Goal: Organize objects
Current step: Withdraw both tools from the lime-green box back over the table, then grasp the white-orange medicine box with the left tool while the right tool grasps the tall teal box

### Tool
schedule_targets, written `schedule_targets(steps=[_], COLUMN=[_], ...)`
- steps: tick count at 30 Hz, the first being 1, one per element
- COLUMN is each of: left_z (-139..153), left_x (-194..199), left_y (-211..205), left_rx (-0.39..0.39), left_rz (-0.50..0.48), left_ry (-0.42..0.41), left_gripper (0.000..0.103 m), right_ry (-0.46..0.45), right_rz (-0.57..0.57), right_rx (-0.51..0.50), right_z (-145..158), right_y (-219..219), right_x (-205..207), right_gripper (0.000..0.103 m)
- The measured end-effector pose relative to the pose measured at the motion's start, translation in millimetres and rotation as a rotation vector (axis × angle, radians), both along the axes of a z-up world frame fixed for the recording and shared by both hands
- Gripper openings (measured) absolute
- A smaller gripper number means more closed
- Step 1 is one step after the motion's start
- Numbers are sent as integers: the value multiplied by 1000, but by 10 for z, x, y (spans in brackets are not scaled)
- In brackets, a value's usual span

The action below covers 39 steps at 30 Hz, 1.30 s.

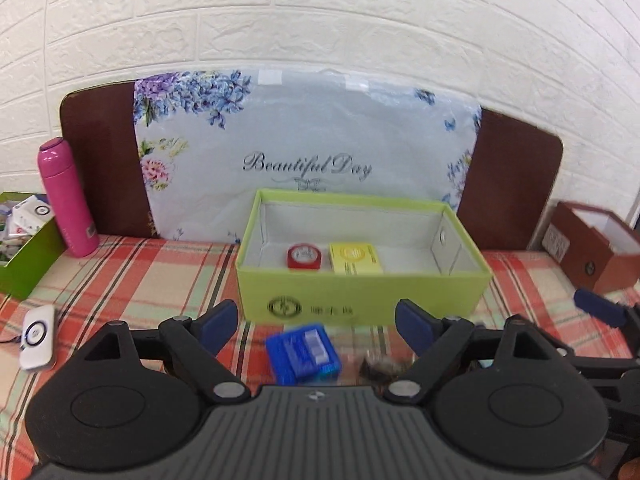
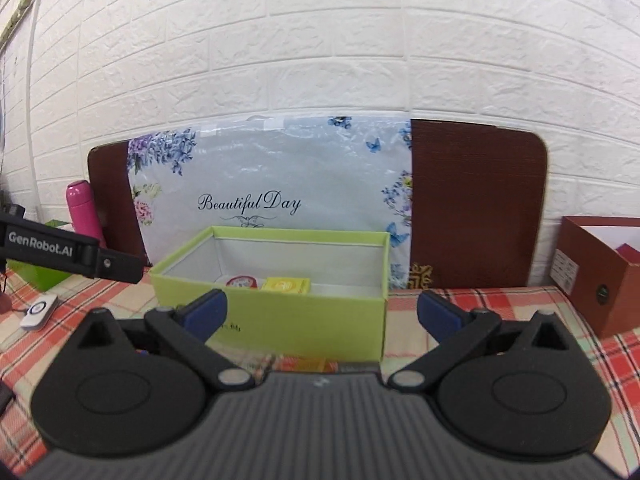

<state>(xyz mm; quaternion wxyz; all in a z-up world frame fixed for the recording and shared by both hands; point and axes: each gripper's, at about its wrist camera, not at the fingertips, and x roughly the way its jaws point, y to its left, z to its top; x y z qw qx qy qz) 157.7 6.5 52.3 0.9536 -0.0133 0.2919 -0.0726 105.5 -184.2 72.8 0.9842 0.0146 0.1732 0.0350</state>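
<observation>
A lime-green open box (image 1: 360, 296) stands on the plaid cloth, with a red round tin (image 1: 304, 257) and a yellow packet (image 1: 355, 258) inside. The box also shows in the right wrist view (image 2: 304, 320), holding the tin (image 2: 241, 281) and the packet (image 2: 287, 285). A blue box (image 1: 305, 352) lies on the cloth in front of the green box, between my left gripper's open fingers (image 1: 318, 322). A small dark object (image 1: 380, 368) lies to its right. My right gripper (image 2: 322, 314) is open and empty in front of the green box; an orange item (image 2: 306, 364) lies below it.
A pink bottle (image 1: 66, 196) and a green box of packets (image 1: 24, 240) stand at the left. A white device (image 1: 38, 336) lies on the cloth at the left. A brown box (image 1: 596, 248) stands at the right. A floral pillow (image 1: 308, 152) leans on the headboard.
</observation>
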Motion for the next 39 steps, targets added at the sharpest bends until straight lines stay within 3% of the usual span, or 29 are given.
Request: schedule_targets(steps=[8, 20, 30, 39], left_z=[-269, -608, -848, -952], left_x=[-480, -792, -811, -783], left_y=[-106, -128, 134, 489], left_rx=[-28, 103, 64, -21], left_rz=[-12, 53, 98, 131], left_ry=[65, 80, 146, 166], left_gripper=[89, 89, 89, 89], right_ry=[38, 156, 203, 211], right_rz=[-45, -25, -7, -18], right_rx=[-14, -6, 2, 25], right_z=[-216, -553, -654, -682], right_y=[-49, 70, 104, 77], right_x=[-661, -1031, -996, -970], right_gripper=[103, 103, 103, 103])
